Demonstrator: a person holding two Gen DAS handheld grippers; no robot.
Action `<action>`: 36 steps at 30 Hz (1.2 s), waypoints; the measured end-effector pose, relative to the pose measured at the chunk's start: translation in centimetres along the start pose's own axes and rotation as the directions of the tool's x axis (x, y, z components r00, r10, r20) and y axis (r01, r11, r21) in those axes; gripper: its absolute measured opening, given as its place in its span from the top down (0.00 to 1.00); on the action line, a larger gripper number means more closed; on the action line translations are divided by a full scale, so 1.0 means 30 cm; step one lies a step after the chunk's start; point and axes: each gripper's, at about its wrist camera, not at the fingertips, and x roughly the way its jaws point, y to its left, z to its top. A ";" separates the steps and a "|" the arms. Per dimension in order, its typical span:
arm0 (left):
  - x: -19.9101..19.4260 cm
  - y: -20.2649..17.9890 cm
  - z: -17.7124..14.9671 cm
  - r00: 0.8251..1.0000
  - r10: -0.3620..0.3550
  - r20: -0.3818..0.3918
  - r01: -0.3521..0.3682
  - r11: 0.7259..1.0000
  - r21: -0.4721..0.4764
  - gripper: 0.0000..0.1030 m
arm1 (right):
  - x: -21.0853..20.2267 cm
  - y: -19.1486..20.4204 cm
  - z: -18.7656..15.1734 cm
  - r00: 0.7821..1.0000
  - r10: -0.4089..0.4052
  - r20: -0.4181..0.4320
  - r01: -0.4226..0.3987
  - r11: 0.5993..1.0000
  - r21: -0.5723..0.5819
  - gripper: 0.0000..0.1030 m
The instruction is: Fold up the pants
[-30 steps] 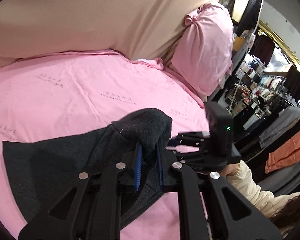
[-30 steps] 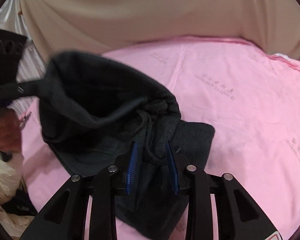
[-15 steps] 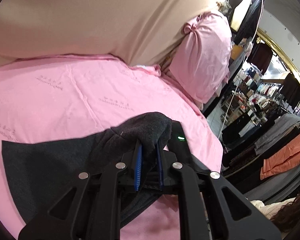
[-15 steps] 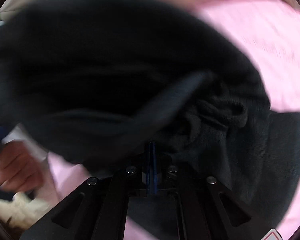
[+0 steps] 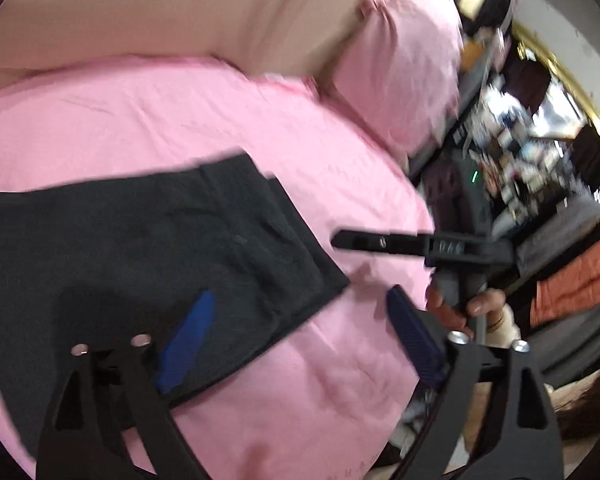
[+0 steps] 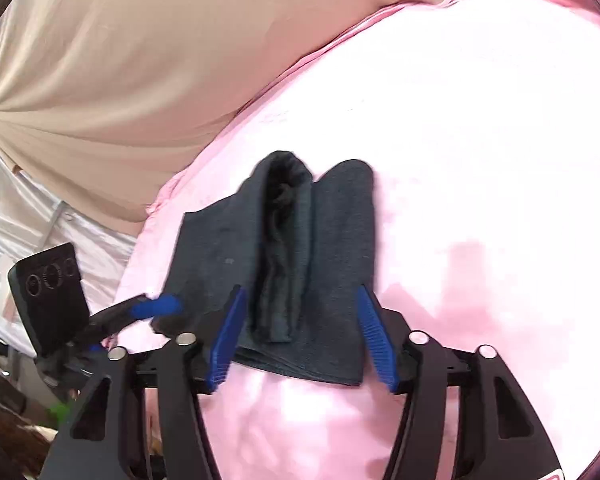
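The dark grey pants (image 5: 140, 248) lie folded in a flat stack on the pink bed sheet (image 5: 180, 120). In the right wrist view the pants (image 6: 324, 240) show a rolled waistband ridge down the middle. My left gripper (image 5: 300, 304) is open and empty above the stack's near right corner. My right gripper (image 6: 300, 300) is open and empty, its blue pads on either side of the stack's near edge, not touching. The right gripper also shows in the left wrist view (image 5: 380, 242), and the left gripper shows in the right wrist view (image 6: 156, 306), at the stack's left corner.
A beige drape (image 6: 120, 60) hangs behind the bed. A pink pillow (image 5: 400, 68) stands at the far right corner. Beyond the bed's right edge are cluttered shelves (image 5: 520, 152) and orange cloth (image 5: 580, 280). The person's hand (image 5: 460, 304) holds the right gripper.
Both grippers were shut on the lifted pants end. They carried it over onto the stack, let go and opened wide. The pants now lie folded flat and both grippers have drawn back.
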 end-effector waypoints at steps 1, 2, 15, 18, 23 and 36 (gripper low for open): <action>-0.092 0.043 0.002 0.997 0.054 0.060 -0.052 0.998 -0.039 0.10 | 0.042 0.037 -0.008 1.000 0.013 -0.008 -0.013 1.000 -0.001 0.36; -0.158 0.083 0.007 0.988 0.125 0.093 -0.118 0.990 -0.071 0.07 | 0.071 0.048 0.007 0.999 0.031 -0.021 -0.031 0.999 -0.008 0.35; -0.348 0.494 -0.156 0.899 0.437 0.042 -0.385 0.831 -0.402 0.06 | 0.223 0.269 0.058 0.993 -0.049 -0.104 0.034 0.989 -0.146 0.83; -0.429 0.484 -0.161 0.879 0.467 0.092 -0.393 0.820 -0.415 0.06 | 0.308 0.493 0.122 0.991 0.046 -0.129 -0.072 0.976 -0.207 0.84; -0.633 0.495 -0.212 0.831 0.530 0.167 -0.394 0.774 -0.496 0.06 | 0.554 0.914 0.157 0.909 0.275 -0.314 -0.354 0.906 -0.231 0.84; -0.717 0.495 -0.263 0.835 0.515 0.192 -0.360 0.777 -0.516 0.05 | 0.151 0.408 0.114 0.999 -0.040 0.006 0.040 0.988 -0.151 0.86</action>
